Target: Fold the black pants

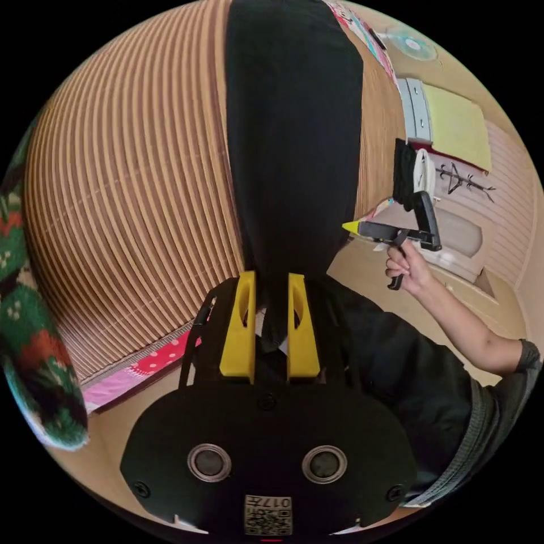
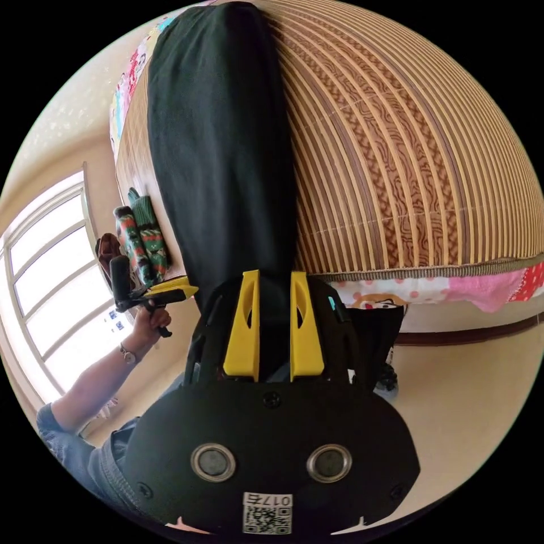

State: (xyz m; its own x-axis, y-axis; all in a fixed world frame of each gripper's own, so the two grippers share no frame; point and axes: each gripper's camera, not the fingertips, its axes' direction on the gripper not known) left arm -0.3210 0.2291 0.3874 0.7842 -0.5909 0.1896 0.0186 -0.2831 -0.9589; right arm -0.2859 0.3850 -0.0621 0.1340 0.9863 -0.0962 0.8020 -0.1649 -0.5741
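Two yellow-jawed claws were at work. The left claw (image 1: 271, 326) was nearly closed on an edge of the black cloth pants (image 1: 292, 141), which stretched away over the striped bamboo mat (image 1: 130, 187). The right claw (image 2: 273, 323) pinched them likewise. One green patterned knit garment (image 1: 31, 340) lay beside the mat.

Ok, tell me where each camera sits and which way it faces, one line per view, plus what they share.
Left gripper view: rides on the left tongs, facing along the black pants on the bamboo mat; the person's hand shows.
Right gripper view: rides on the right tongs, facing along the black pants; the person's forearm shows.
Shared: pants, mat, green patterned knit, each other's tongs.
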